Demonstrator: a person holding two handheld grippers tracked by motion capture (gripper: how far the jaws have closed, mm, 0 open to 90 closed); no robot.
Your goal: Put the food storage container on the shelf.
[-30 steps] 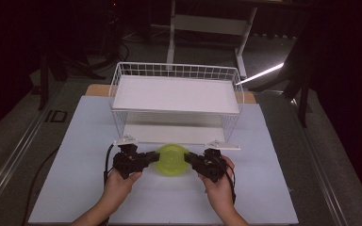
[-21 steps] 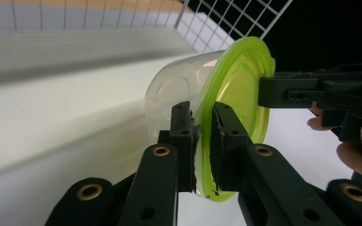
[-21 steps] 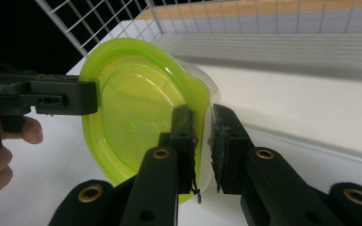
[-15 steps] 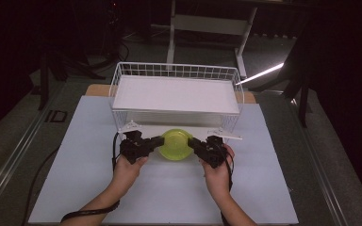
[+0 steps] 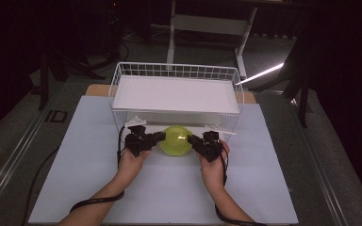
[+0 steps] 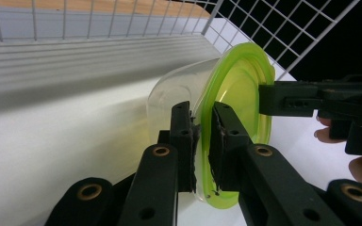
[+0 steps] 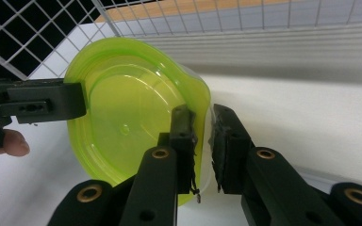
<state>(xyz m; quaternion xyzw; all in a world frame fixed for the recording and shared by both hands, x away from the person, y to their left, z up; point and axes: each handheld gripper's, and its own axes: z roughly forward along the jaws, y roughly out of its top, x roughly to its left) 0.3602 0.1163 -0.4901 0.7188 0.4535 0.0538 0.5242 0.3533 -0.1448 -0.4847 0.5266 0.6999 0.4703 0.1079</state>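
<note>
A round clear container with a yellow-green lid [image 5: 176,140] hangs on its side between my two grippers, at the front foot of the white wire basket [image 5: 176,70]. My left gripper [image 5: 161,136] is shut on the lid's rim from the left. In the left gripper view its jaws [image 6: 202,141] pinch the rim of the container [image 6: 238,94]. My right gripper [image 5: 191,139] holds the opposite rim. The right gripper view shows its jaws [image 7: 202,136] clamped over the edge of the lid [image 7: 127,122], with the clear tub behind.
The wire basket holds a flat white board [image 5: 176,94] raised above the pale table mat [image 5: 169,188]. Its mesh front [image 6: 99,19] stands just beyond the container. A white frame [image 5: 207,23] and dark floor lie behind the table.
Both grippers have carried the container forward, away from the person, from mid-mat up to the basket's front. The grip on both rims is unchanged.
</note>
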